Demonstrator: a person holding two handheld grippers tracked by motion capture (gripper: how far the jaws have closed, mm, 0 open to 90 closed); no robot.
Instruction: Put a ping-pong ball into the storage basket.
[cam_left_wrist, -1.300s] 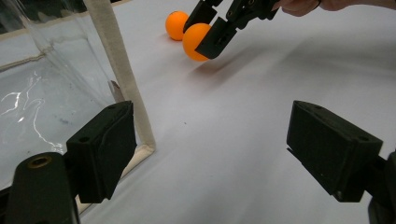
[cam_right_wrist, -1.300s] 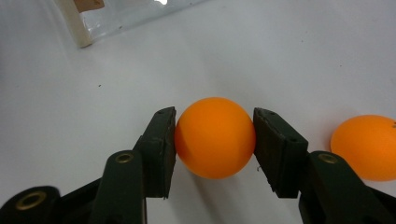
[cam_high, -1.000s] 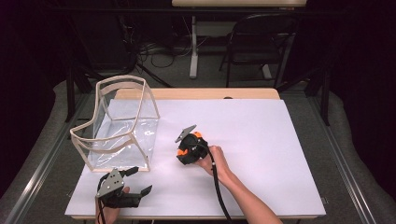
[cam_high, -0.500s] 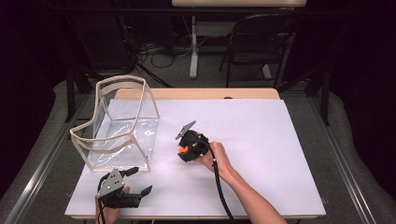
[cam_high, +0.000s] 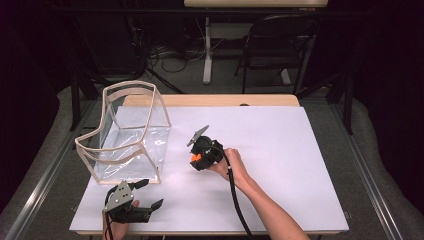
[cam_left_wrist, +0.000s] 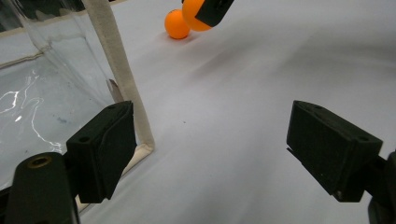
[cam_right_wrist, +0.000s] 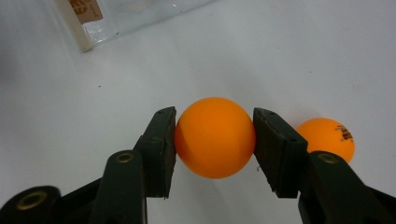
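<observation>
**Right jaws clamp an orange ball beside the clear bag**

The right gripper (cam_right_wrist: 215, 140) has its two black jaws pressed against either side of an orange ball (cam_right_wrist: 215, 137), one pad on each flank, so the ball is firmly grasped. In the right gripper view the held ball appears to hang just above the white bench (cam_right_wrist: 280, 46), with a soft shadow under it. A second orange ball (cam_right_wrist: 329, 136), printed with small dark lettering, lies on the bench just beside the held one, partly hidden behind one of the jaws.

Seen from the high view, the right gripper (cam_high: 197, 159) sits out in front of the clear bag (cam_high: 131, 135), near its lower corner but apart from it, with the person's hand (cam_high: 231, 165) wrapped round the body and the cable trailing back along the forearm. The bag stands open-mouthed on the bench, its transparent walls edged in cream fabric trim.

The left gripper (cam_high: 145, 192) rests low at the near edge of the bench, just in front of the clear bag. Its jaws stand wide apart and hold nothing. In the left gripper view one jaw lies close beside the bag's cream corner trim (cam_left_wrist: 119, 70), and both orange balls show farther off beyond that corner.
</observation>
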